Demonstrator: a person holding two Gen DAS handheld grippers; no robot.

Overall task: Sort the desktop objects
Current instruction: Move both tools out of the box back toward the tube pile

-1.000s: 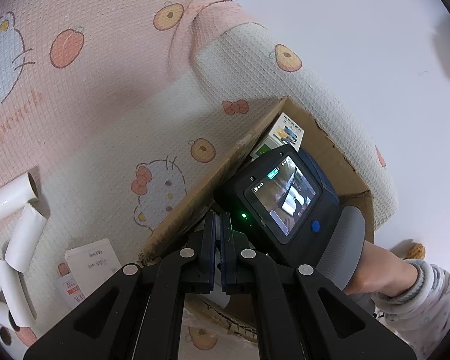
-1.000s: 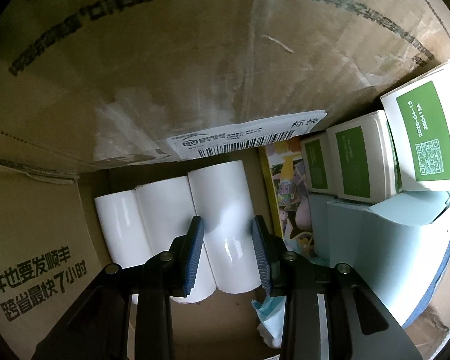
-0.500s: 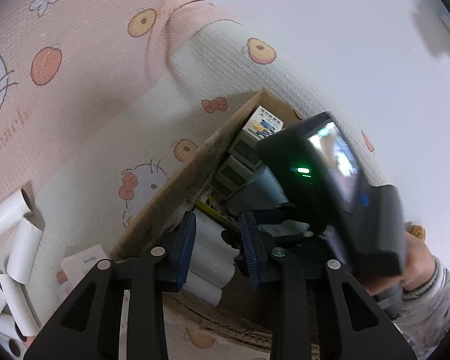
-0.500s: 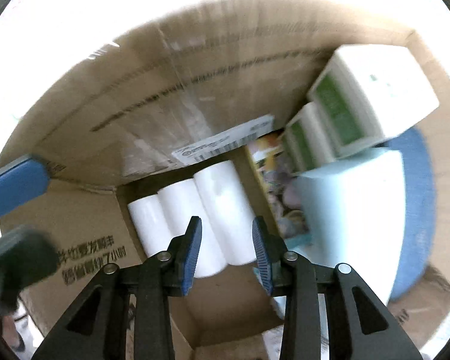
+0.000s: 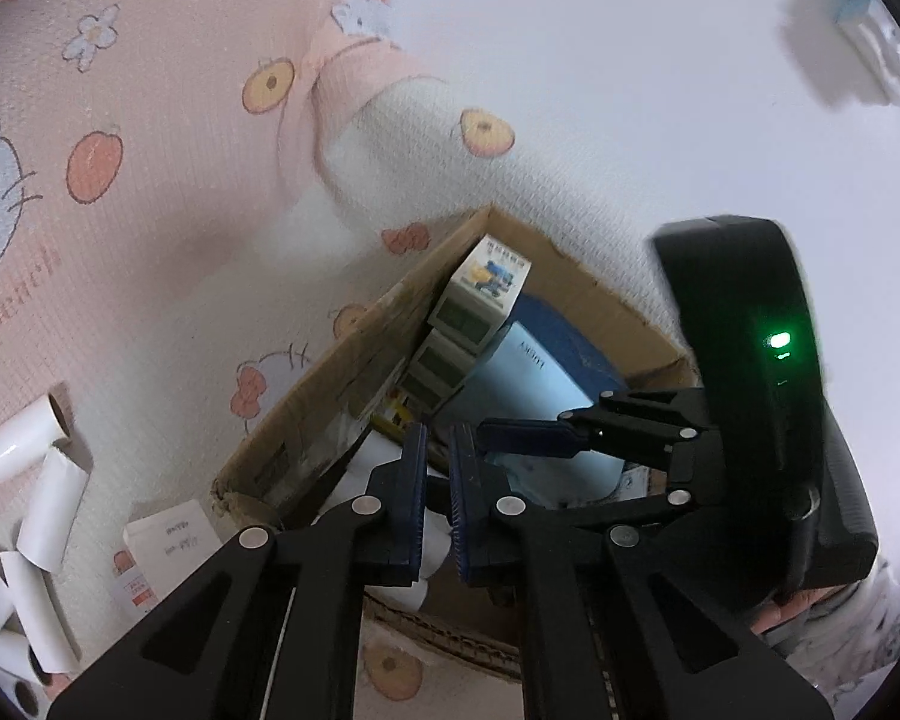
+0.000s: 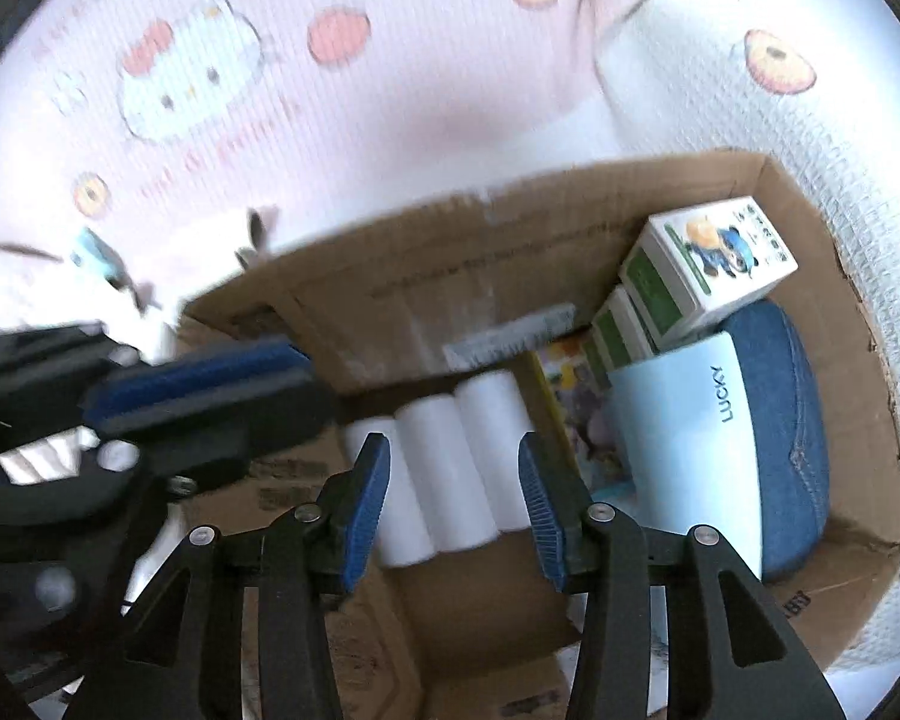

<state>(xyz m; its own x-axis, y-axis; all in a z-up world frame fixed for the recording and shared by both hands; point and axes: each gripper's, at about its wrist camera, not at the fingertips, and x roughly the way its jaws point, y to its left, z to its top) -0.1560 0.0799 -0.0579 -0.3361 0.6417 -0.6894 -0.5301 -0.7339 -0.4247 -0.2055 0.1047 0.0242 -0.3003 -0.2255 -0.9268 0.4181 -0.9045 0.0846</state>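
Loose white paper rolls [image 5: 36, 516] lie scattered on the bed [image 5: 168, 192] at its left edge, a small white carton [image 5: 162, 546] just right of them against the outer wall of the cardboard box [image 5: 306, 414]. These rolls look light, smooth and hollow, so they would likely crush if squeezed hard; a gentle hold across the middle of the barrel seems best. The left tool [image 5: 438, 492] hangs over the box's near-left corner, its pads almost together with only a thin gap and nothing between them. Inside, three more rolls [image 6: 450, 468] lie side by side along the left wall. The right tool [image 6: 450, 510] hovers above them, spread wide and empty. Right of the rolls stand green-sided cartons [image 6: 690, 276], a pale blue case [image 6: 696, 438] and a blue cushion [image 6: 792, 420].
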